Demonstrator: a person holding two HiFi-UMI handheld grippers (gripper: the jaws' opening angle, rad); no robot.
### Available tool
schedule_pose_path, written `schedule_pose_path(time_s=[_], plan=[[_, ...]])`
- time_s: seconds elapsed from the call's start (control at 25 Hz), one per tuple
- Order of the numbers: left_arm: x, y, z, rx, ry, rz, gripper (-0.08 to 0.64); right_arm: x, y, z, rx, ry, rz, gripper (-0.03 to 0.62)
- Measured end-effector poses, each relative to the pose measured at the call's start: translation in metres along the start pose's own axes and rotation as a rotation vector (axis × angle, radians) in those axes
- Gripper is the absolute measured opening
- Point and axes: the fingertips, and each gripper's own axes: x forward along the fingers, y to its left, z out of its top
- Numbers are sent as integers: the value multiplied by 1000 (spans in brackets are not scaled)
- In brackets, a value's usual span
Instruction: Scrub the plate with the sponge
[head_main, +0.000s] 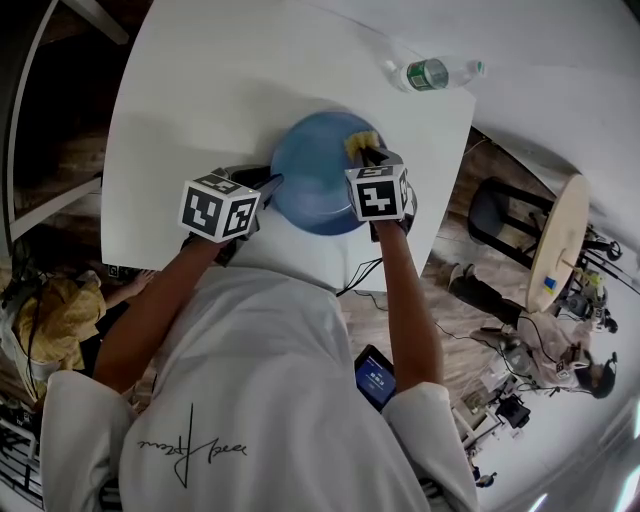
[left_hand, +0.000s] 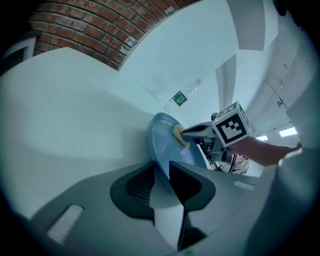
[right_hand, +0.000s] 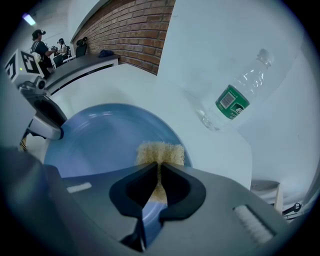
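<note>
A blue plate (head_main: 315, 185) sits near the front of the white table (head_main: 200, 100). My left gripper (head_main: 270, 185) is shut on its left rim; in the left gripper view the plate (left_hand: 167, 145) runs edge-on between the jaws of that gripper (left_hand: 162, 167). My right gripper (head_main: 368, 155) is shut on a yellow sponge (head_main: 358, 143) and presses it on the plate's far right part. In the right gripper view the sponge (right_hand: 160, 152) sticks out past the closed jaws onto the plate (right_hand: 100, 140), and the left gripper (right_hand: 47, 125) holds the opposite rim.
A clear plastic bottle (head_main: 430, 73) with a green label lies on the table's far right corner, also seen as the bottle (right_hand: 232, 100) beyond the plate. A black stool (head_main: 500, 215) and a round wooden board (head_main: 555, 240) stand off the table's right edge.
</note>
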Motion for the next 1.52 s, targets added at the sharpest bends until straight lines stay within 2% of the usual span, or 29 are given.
schedule_pose_path(time_s=[0.6,1.52], plan=[[-3,0,0,0,4,1,110,3,11,26,-40,-55,24,29],[0,0,-1,-15,5,-15,117,4,54,53,-120,-111,69,31]])
